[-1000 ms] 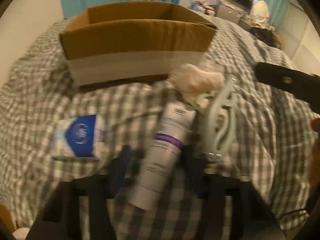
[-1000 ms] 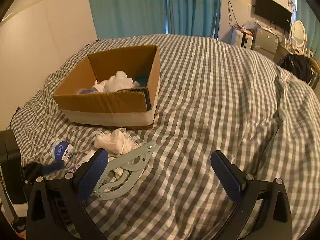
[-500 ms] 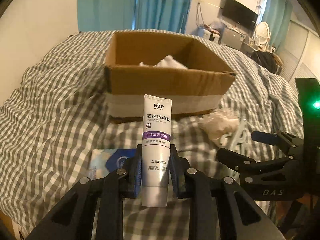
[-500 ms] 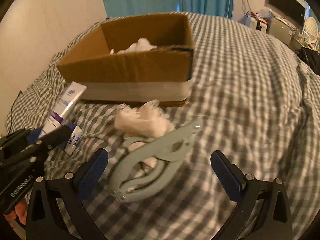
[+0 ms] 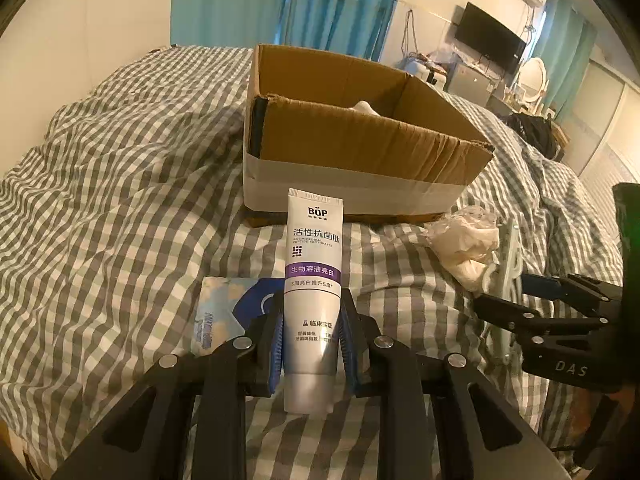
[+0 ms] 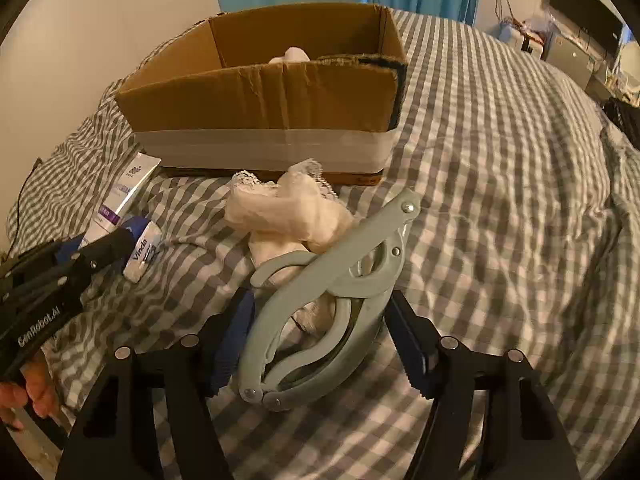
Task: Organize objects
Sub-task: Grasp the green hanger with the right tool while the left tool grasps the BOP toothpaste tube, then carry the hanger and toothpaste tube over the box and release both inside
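My left gripper is shut on a white toothpaste tube with a purple band and holds it upright above the bed, in front of the open cardboard box. The tube also shows in the right wrist view. My right gripper is open, its jaws on either side of a pale green folding hanger that lies on the bed. A crumpled white lace cloth lies just beyond the hanger. A blue tissue pack lies under the tube.
The box holds something white inside. The bed has a grey checked cover. Blue curtains, a TV and furniture stand at the far wall.
The left gripper closed on the toothpaste tube and raised it upright. The right gripper moved down and forward so that its jaws now flank the green hanger.
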`<state>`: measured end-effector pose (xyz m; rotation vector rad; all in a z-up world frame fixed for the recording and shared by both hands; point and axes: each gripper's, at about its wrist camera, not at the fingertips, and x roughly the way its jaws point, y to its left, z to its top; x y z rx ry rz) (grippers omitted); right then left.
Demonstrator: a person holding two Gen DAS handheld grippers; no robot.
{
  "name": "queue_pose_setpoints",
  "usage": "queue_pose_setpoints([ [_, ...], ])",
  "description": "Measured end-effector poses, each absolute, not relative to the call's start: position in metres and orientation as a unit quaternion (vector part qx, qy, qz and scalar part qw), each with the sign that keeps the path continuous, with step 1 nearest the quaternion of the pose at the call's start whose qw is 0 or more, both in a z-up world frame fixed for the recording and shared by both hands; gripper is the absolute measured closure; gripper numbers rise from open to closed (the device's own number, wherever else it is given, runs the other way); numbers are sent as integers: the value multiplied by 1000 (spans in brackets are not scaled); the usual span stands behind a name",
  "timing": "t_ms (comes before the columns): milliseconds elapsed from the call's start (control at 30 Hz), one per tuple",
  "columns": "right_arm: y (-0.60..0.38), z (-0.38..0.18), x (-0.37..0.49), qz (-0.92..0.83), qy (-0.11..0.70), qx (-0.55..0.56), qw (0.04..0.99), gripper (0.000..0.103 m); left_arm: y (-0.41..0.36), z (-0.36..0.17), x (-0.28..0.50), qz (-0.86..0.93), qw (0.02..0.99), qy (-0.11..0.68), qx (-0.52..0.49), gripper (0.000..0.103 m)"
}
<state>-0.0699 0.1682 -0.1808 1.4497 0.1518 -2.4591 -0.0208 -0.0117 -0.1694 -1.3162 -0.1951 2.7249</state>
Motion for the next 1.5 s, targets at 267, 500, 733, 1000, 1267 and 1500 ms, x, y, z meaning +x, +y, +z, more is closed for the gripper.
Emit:
queue_pose_setpoints([
  [267,184,-163,-52,-865,63,480,131,38,-6,-161,-14,901,53,-62,-426,79],
  [500,191,-134,-37,-885,53,441,139,38,6,-135,-6,909,55,-54,-409,79],
  [733,189,-87,-34,-905,53,386,172,38,11,-93,-10,921,56,-49,-383,79],
  [1000,177,-36,-56,-919,50,328,212,38,13,-37,-44,936,48,-47,-344,79],
  [1267,164,-3,-99,-927,47,288,237,38,21,-18,-95,941,45,-33,-333,79],
  [1500,153,3,-150,-927,48,281,242,38,23,-40,-141,933,41,-27,-356,79],
])
